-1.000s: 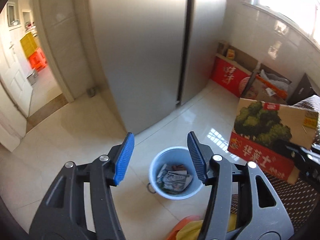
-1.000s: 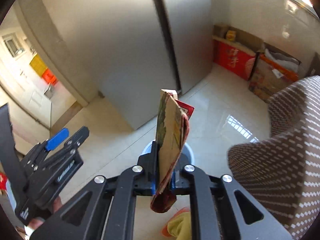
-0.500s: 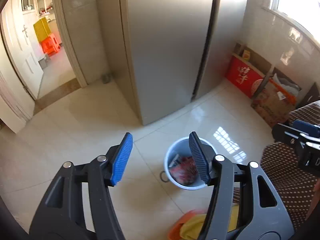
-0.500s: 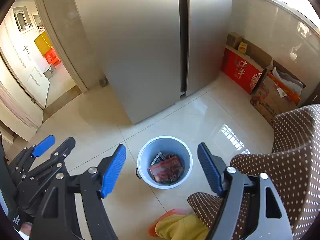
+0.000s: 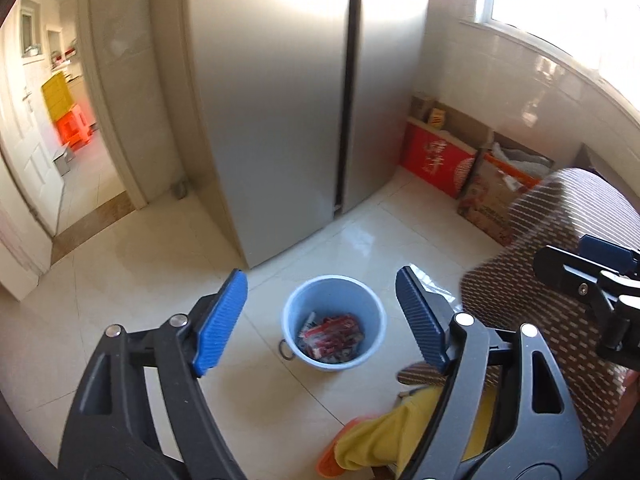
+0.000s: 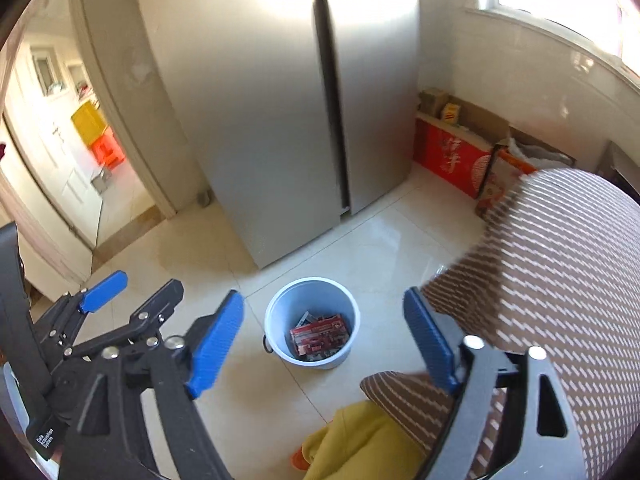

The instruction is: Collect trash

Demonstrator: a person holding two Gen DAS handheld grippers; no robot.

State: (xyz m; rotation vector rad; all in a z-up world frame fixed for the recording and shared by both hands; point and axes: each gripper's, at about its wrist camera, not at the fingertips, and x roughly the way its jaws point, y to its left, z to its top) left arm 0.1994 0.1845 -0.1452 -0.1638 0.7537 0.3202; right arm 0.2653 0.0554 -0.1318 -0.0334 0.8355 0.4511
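Hanging spread and empty, the right gripper (image 6: pixel 324 340) has let its red carton (image 6: pixel 320 336) drop into the blue bin (image 6: pixel 276 332) below, between its fingers; the left gripper (image 5: pixel 322 320) gapes empty too.

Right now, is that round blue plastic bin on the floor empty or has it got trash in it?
Not empty: the round blue plastic bin stands upright with a red printed carton lying on other scraps inside, well below the rim.

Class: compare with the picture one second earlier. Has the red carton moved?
Yes. It was clamped upright in the right claw above the bin; now the red carton lies inside the bin, and the claw is open.
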